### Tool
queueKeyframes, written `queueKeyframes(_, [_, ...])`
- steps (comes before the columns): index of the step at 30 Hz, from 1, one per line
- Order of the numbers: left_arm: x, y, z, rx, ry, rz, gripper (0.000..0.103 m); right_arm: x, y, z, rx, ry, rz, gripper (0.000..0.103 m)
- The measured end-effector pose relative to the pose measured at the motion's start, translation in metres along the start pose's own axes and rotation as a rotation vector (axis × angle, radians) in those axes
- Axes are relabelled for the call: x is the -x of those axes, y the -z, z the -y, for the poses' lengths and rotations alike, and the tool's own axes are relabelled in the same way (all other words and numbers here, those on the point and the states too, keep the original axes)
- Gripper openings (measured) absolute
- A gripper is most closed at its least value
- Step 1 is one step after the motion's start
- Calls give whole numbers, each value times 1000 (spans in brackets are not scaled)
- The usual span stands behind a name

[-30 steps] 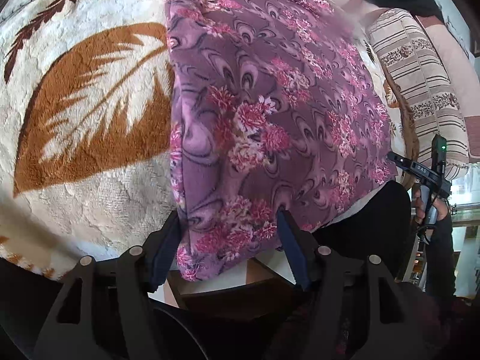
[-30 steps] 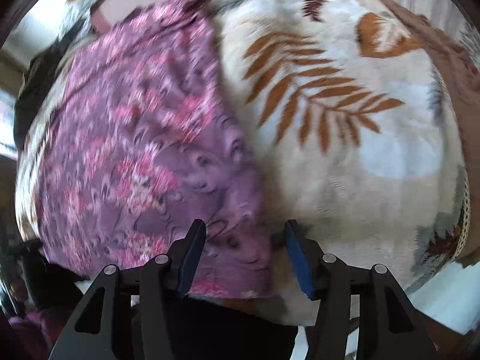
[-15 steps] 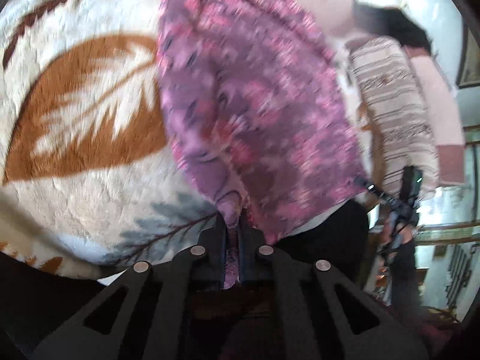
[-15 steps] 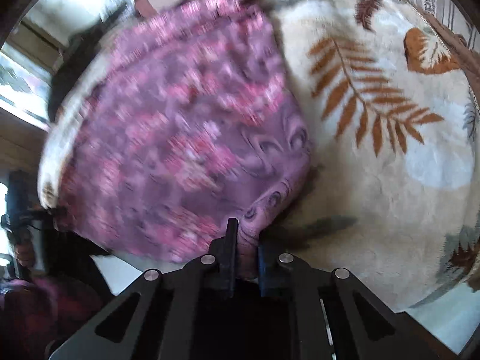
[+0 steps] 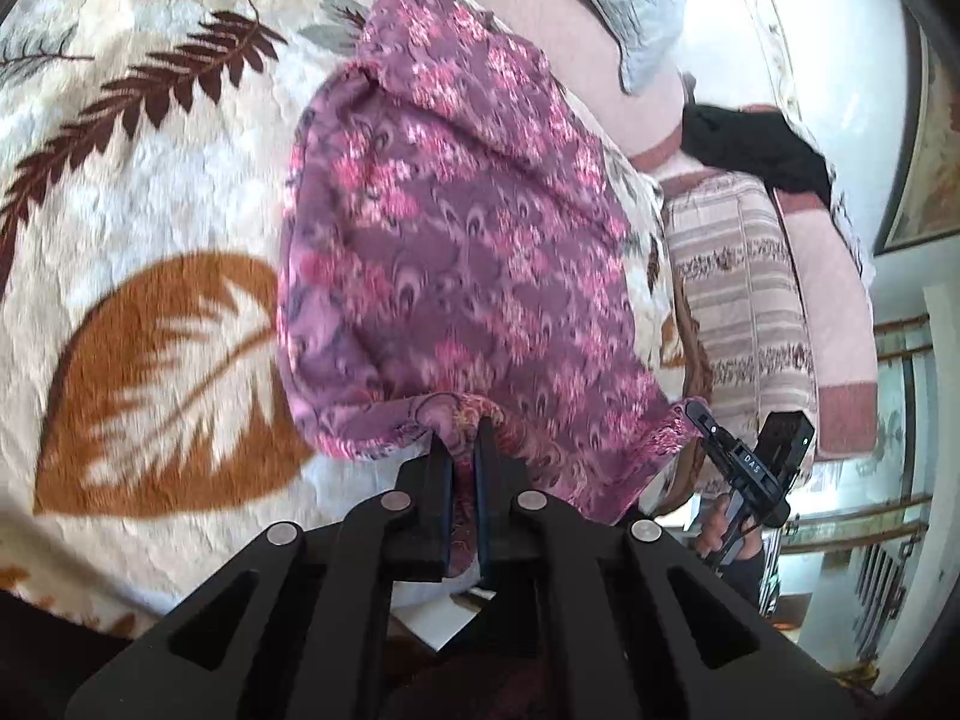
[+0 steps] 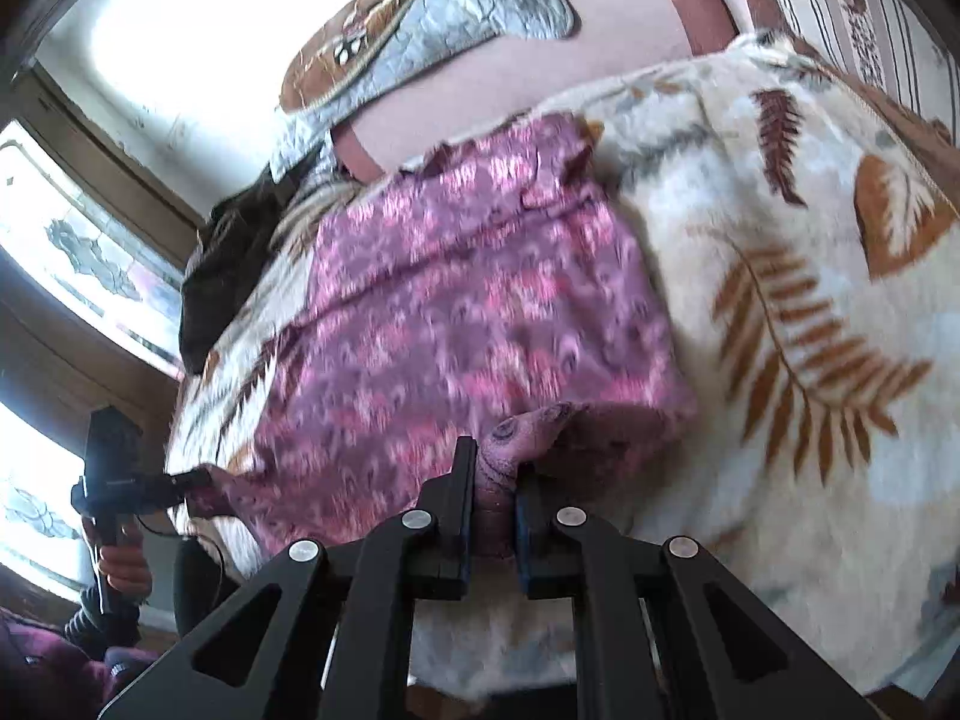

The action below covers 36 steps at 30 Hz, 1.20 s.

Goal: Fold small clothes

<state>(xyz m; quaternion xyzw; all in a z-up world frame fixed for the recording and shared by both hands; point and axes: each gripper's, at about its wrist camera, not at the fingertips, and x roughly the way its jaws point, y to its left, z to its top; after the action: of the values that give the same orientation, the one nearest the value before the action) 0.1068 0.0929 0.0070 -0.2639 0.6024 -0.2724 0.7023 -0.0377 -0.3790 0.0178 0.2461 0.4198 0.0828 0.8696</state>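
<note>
Cloth (image 5: 456, 252): purple w/ pink floral print, lies on blanket (image 5: 168, 192) (cream, fleecy, brown leaf pattern). Far part flat on blanket; near edge lifted off it at both near corners.

L gripper (image 5: 463, 438): jaws pressed together, pinching a bunched fold of cloth at its near edge. Fabric runs down between the fingers and hangs below them. Jaws closed on it within the last sec, steady since.

R gripper (image 6: 495, 468): jaws likewise nipped onto a rolled lump of the cloth's near corner; fabric visible between the fingers. Closed onto it within the last sec.

Cross-check: in L view the R gripper's tip shows at the cloth's right near corner, held in a hand (image 5: 717, 531). In R view the L gripper's tip sits at the cloth's left near corner, w/ a hand (image 6: 123, 570) on its handle. Cloth sags between the two grips.

Surroundings: striped cushion (image 5: 744, 312) beside blanket's right edge; dark garment (image 5: 756, 144) beyond it; grey quilted pillow (image 6: 432, 18) past the far end of the cloth. R view blurred; fine detail of print not readable there.
</note>
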Motion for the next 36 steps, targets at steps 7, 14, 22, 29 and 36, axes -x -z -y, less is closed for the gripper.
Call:
queueKeyframes(7, [9,-47,-2,18,15,67,4,-19,-37,7,-50,-12,73,10])
queueKeyframes(14, [9,-109,6,0,14,151,4,-43,-85,6,-76,-39,145,10])
queueKeyframes(22, [-16,-199,3,66,15,230,4,-86,-160,10,-144,-64,214,10])
queueKeyframes(29, [-43,-264,-10,125,-25,256,4,-144,-211,26,-241,-51,198,10])
queueKeyframes(36, [-66,-310,-36,238,-20,231,4,-199,-254,49,-388,-57,174,10])
